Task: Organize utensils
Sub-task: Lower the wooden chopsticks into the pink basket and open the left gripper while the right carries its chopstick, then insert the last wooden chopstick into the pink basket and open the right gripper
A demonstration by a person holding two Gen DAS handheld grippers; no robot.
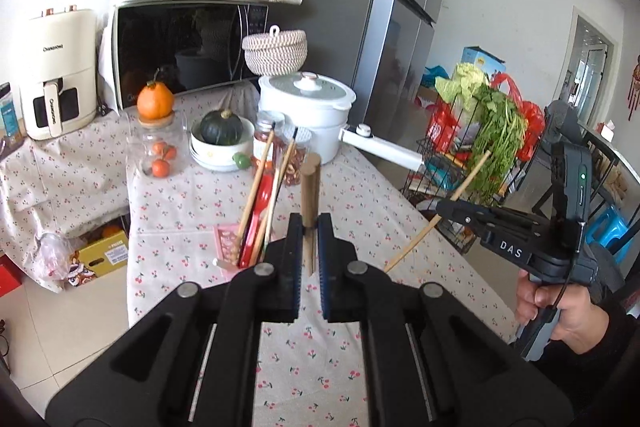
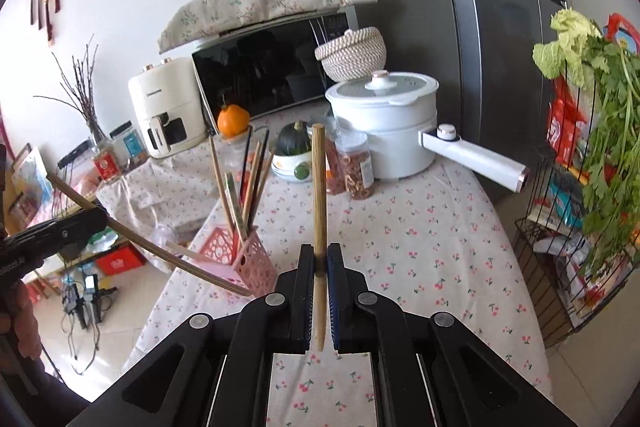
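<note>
My left gripper [image 1: 310, 227] is shut on a bamboo chopstick [image 1: 309, 183], held upright above the table. It also shows at the left of the right wrist view [image 2: 94, 221], with its chopstick [image 2: 160, 251] slanting toward the holder. My right gripper [image 2: 321, 259] is shut on a second bamboo chopstick [image 2: 319, 187], also upright; in the left wrist view this gripper [image 1: 444, 207] is at the right with its chopstick [image 1: 436, 215] slanting. A pink perforated utensil holder [image 2: 252, 261] stands on the table with several chopsticks and a red spoon [image 1: 256, 211] in it, left of both grippers.
The table has a cherry-print cloth [image 2: 420, 247]. At its back stand a white pot [image 2: 384, 131] with a long handle, snack jars [image 2: 358, 167], a bowl with a green squash [image 1: 221, 143], a jar of oranges [image 1: 158, 147], a microwave [image 1: 180, 43]. A wire vegetable rack [image 2: 580, 227] stands right.
</note>
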